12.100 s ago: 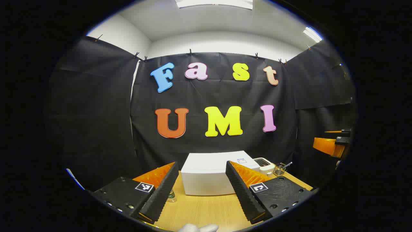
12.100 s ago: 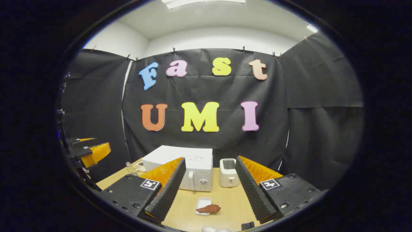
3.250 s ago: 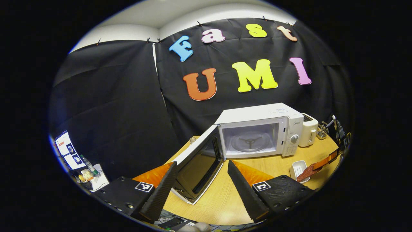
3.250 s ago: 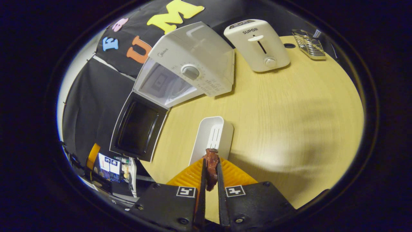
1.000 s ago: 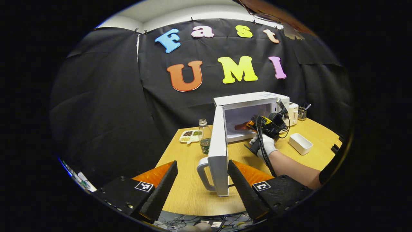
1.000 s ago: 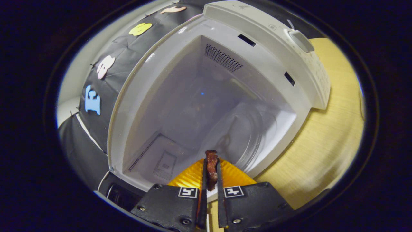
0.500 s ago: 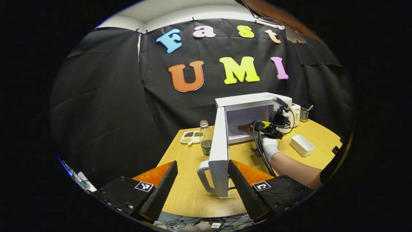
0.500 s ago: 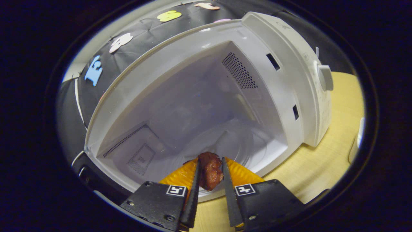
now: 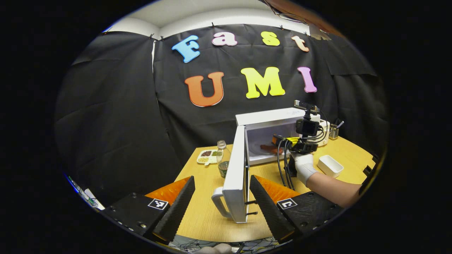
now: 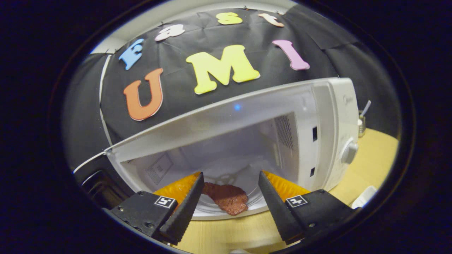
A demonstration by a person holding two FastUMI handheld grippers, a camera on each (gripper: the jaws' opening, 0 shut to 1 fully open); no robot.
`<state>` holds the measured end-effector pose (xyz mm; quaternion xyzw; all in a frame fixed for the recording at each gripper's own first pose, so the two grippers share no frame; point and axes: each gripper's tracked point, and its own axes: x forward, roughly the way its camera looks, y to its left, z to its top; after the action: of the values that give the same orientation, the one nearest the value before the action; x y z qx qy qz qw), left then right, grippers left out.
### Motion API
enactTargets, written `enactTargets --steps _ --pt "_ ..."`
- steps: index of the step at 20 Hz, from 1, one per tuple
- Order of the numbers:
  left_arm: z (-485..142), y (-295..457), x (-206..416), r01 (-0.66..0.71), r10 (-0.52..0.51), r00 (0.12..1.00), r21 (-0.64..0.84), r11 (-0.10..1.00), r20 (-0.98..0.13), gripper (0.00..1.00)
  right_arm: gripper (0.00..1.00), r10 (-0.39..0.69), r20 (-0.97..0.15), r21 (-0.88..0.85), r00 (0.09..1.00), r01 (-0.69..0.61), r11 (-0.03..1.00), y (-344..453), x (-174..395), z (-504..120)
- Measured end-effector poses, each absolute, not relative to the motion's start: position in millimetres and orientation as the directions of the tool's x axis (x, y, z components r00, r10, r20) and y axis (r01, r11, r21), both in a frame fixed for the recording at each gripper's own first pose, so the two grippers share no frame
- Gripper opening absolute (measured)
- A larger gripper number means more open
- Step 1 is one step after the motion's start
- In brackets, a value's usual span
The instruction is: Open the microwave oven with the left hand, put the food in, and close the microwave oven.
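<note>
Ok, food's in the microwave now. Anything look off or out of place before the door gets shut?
One thing: the food lies near the front lip of the microwave cavity, not centred on the turntable. The right gripper is open in the doorway. The door stands wide open. No spill or damage visible.

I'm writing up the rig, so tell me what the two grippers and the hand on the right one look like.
Each gripper, left gripper and right gripper, has wedge-shaped ridged fingers on black blocks with square black-and-white markers. In the left gripper view, black and yellow cables hang from the right gripper, held by a white-gloved hand.
</note>
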<state>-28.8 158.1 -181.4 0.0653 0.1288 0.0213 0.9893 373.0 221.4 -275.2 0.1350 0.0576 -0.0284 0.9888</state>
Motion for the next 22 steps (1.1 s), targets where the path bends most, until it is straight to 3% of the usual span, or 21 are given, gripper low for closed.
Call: enactTargets --steps 12,13,14,22 --pt "-118.7 145.2 -12.7 -0.026 0.037 0.991 0.087 0.996 -0.128 0.96 0.99 0.016 -0.151 0.026 0.988 -0.012 1.0 154.7 232.1 -159.5" --pt "-115.4 146.3 -12.4 -0.031 0.041 0.991 0.087 0.996 -0.124 0.96 0.91 0.014 -0.157 0.022 0.987 -0.011 1.0 145.5 215.3 -152.0" --pt "-111.9 143.8 -11.5 -0.026 0.035 0.993 0.083 0.996 -0.11 0.95 0.99 0.013 -0.153 0.017 0.988 -0.01 1.0 134.5 200.5 -141.9" --pt "-107.9 146.3 0.7 -0.027 0.033 0.996 0.075 0.997 -0.082 0.96 0.99 -0.052 -0.207 -0.047 0.977 0.043 0.998 66.9 91.7 -109.6"
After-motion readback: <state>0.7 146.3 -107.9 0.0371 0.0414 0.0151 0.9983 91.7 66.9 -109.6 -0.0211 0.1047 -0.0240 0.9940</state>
